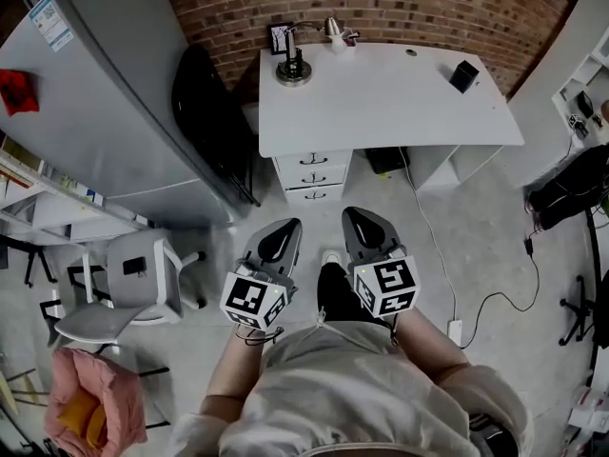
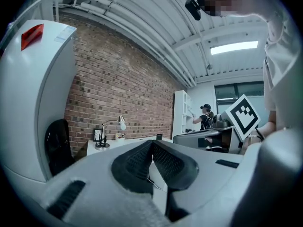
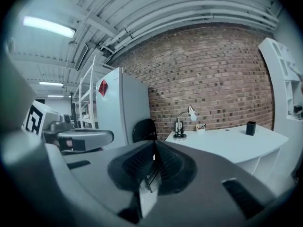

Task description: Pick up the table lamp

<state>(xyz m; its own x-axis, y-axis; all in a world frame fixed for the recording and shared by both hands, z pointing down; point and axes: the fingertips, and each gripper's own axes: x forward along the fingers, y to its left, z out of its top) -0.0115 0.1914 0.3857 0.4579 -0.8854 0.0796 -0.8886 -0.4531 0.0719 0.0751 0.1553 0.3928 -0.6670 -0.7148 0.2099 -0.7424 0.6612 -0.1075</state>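
Head view: the table lamp (image 1: pixel 293 69) stands at the back left corner of a white desk (image 1: pixel 400 103) by a brick wall, well apart from the left gripper (image 1: pixel 287 227) and right gripper (image 1: pixel 358 213). Left gripper view: jaws pressed together, empty. Right gripper view: jaws likewise closed on nothing, lamp far ahead.

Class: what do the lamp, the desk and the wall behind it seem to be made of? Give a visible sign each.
Lamp: likely metal, shiny base and thin arm.
Desk: probably painted or laminated board, smooth matt white.
Wall: brick, reddish courses with pale joints.
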